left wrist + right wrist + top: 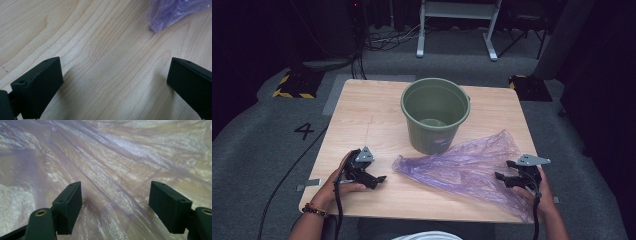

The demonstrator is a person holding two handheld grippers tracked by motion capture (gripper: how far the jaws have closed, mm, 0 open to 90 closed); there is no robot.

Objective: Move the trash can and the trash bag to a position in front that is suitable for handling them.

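high view overlooks table (362, 115); gripper views sit close above it.

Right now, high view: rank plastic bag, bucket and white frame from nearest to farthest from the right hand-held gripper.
1. plastic bag: under the right hand-held gripper, spreading to its left.
2. bucket: mid-table, behind the bag.
3. white frame: on the floor beyond the table.

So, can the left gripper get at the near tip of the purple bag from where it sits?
Probably yes. The left gripper has its jaws open over bare table, and nothing lies between it and the purple bag tip just ahead.
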